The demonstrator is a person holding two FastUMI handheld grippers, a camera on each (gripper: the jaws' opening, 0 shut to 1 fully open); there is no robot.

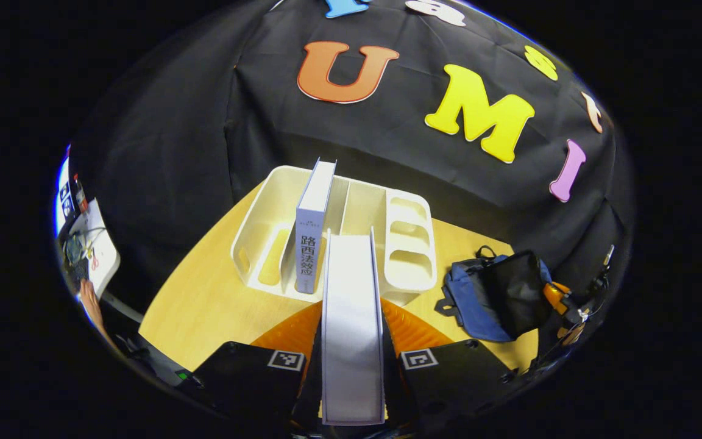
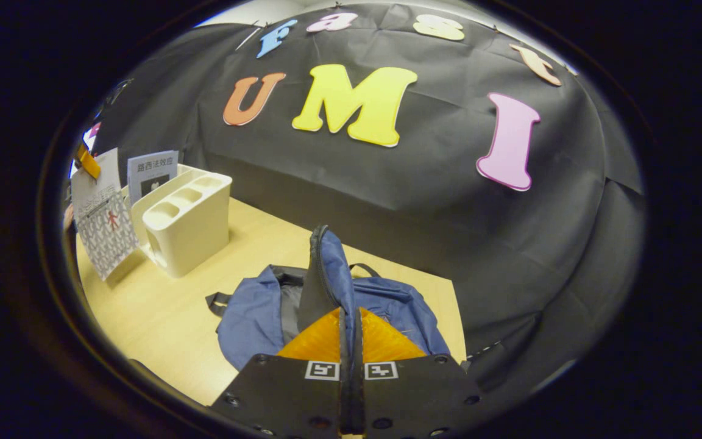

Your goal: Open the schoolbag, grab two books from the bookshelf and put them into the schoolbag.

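- Left gripper view: the jaws of the left gripper (image 1: pixel 351 341) are clamped on a white book (image 1: pixel 351 329), edge-on between the fingers, held above the tabletop's (image 1: pixel 205 305) near edge. Beyond it, the cream bookshelf (image 1: pixel 409 244) sits toward the far edge with a second book (image 1: pixel 313 238) upright in a slot. The schoolbag (image 1: pixel 497 299) lies toward the right edge, mouth open.
- Right gripper view: the right gripper (image 2: pixel 350 341) has its jaws pinched nearly shut on the schoolbag's blue flap (image 2: pixel 329 274), holding it upright.
- Step in hand, I'd judge: first book going to the bag. Next move calls for swinging it rightward into the held-open mouth.
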